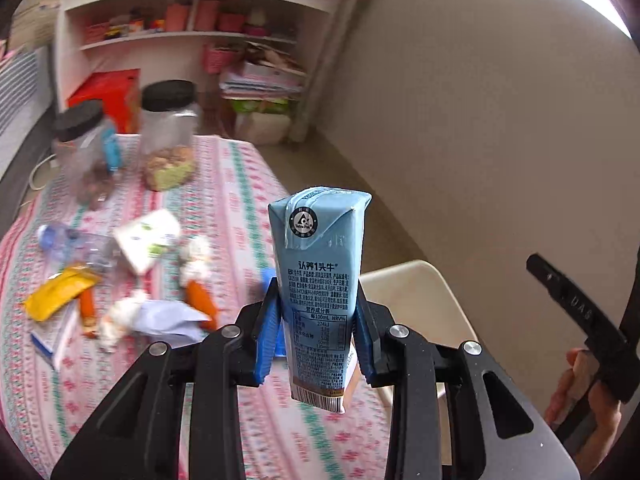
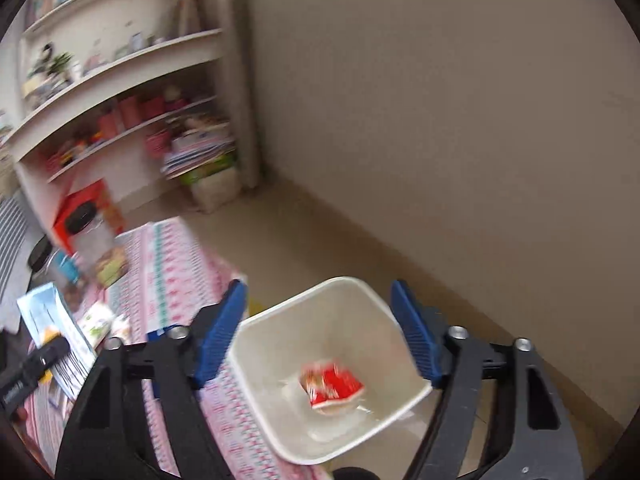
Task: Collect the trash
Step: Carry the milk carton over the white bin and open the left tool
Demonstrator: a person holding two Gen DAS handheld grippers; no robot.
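My left gripper (image 1: 318, 312) is shut on a light blue milk carton (image 1: 320, 264) and holds it upright above the table's right edge. The carton also shows at the left of the right wrist view (image 2: 52, 320). My right gripper (image 2: 320, 320) is open and empty above a white trash bin (image 2: 400, 400) that stands on the floor beside the table. A red snack wrapper (image 2: 332, 388) lies in the bin. The bin's rim shows in the left wrist view (image 1: 416, 284). More trash lies on the table: a yellow wrapper (image 1: 60, 290), crumpled tissues (image 1: 120, 316), a crushed clear bottle (image 1: 68, 240).
The table has a pink patterned cloth (image 1: 240, 184). Two clear jars with black lids (image 1: 168, 136) stand at its far end by a red box (image 1: 112, 96). A white bookshelf (image 1: 192, 32) stands behind. A beige wall (image 2: 440, 120) runs on the right.
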